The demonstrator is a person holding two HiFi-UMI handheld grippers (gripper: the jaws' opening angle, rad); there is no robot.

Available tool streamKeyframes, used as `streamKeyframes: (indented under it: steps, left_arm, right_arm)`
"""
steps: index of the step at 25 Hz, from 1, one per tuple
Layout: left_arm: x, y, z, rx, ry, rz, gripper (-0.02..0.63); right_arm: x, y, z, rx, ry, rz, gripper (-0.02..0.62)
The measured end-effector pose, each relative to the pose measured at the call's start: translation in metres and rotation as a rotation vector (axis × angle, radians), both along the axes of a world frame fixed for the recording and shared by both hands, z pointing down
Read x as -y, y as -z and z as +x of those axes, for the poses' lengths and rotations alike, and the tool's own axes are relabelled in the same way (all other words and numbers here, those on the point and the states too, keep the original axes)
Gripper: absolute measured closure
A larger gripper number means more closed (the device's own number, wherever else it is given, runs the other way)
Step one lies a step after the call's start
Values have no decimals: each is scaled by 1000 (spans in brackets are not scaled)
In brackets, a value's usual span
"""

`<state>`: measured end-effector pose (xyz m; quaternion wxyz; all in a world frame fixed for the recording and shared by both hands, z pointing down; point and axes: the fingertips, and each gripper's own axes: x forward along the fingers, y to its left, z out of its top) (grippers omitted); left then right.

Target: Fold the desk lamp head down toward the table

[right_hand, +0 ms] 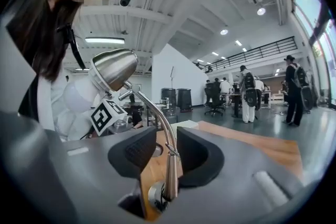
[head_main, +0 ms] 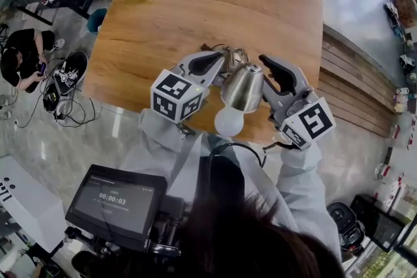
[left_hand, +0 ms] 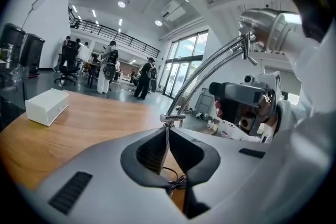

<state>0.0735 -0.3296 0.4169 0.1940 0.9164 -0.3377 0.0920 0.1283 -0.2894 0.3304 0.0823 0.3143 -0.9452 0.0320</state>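
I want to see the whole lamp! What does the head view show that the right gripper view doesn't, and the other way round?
Only head view: the timer screen and a person sitting on the floor. Only right gripper view: the ceiling lights and people standing far off. Both: the shiny lamp shade and its white bulb.

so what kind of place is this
Likely a big open-plan office or workshop hall: a wooden table, people among desks and chairs behind it, and a railed upper gallery near tall windows.
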Motion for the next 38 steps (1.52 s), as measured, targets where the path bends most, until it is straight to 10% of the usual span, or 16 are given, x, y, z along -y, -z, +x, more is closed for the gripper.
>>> streamKeyframes:
  steps: [3, 9, 16, 38]
  left_arm:
    - [1, -4, 4, 12, -51, 17, 601]
    - [7, -8, 0, 39, -117, 84, 581]
    - [-1, -8, 8, 107, -166, 152, 539]
    - [-11, -23, 35, 229, -325, 185, 503]
  right_arm:
    - [9, -8, 5, 60, 9, -118, 503]
    - [25, -5, 5, 536, 230, -779, 484]
    - [-2, -2, -11, 681, 386, -1333, 400]
    - [-8, 27, -36, 740, 489, -1445, 426]
